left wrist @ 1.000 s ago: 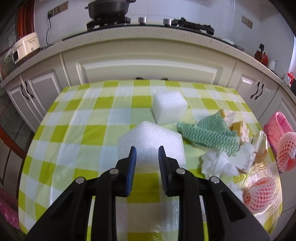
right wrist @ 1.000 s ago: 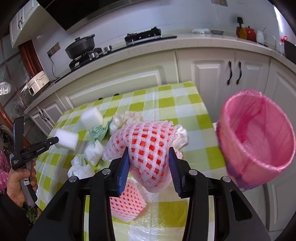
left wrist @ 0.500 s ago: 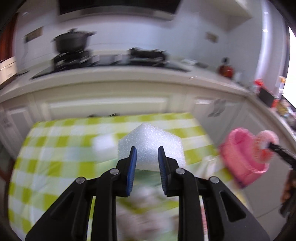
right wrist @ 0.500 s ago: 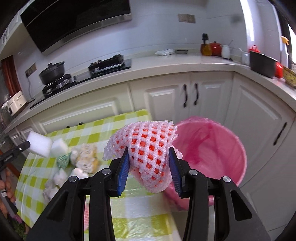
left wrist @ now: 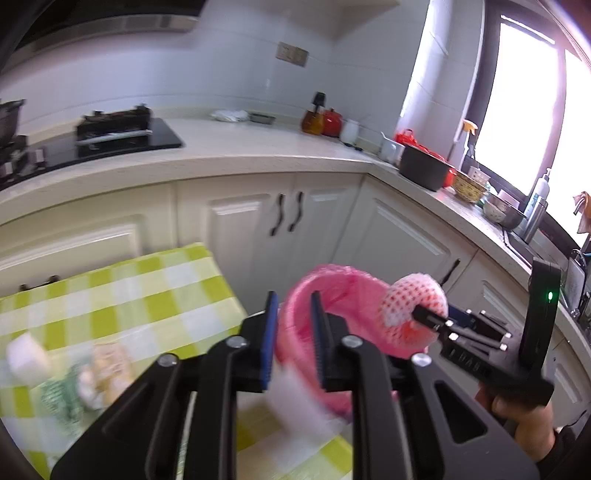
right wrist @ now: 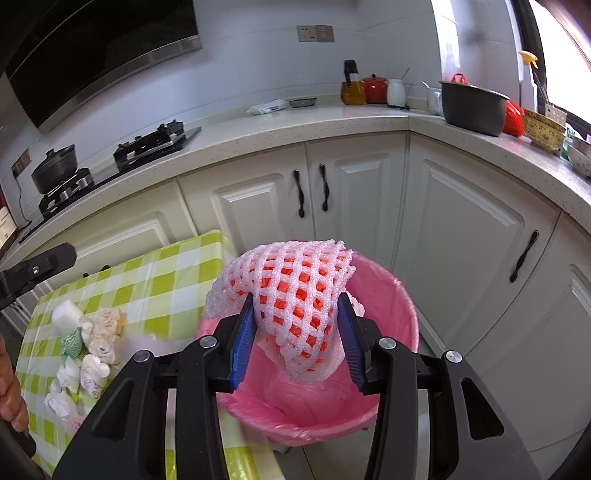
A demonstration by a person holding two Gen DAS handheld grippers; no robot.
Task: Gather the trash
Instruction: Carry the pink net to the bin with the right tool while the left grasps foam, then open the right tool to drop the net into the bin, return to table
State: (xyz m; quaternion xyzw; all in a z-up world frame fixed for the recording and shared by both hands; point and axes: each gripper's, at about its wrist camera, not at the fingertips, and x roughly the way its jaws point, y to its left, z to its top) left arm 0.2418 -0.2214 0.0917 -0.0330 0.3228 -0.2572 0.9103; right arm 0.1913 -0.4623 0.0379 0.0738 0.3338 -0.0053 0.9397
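Trash bin (right wrist: 384, 332) sits right under the right claw (right wrist: 295, 334) gripping the foam net (right wrist: 291, 295); just let go. Left claw (left wrist: 293, 332) looks released, empty.

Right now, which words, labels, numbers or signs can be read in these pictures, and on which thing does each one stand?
No text can be read with certainty.
Raised letters on the body of the right gripper, seen from the left wrist: too blurred to read.
Foam net, pink bin, wall sockets: no writing shows.
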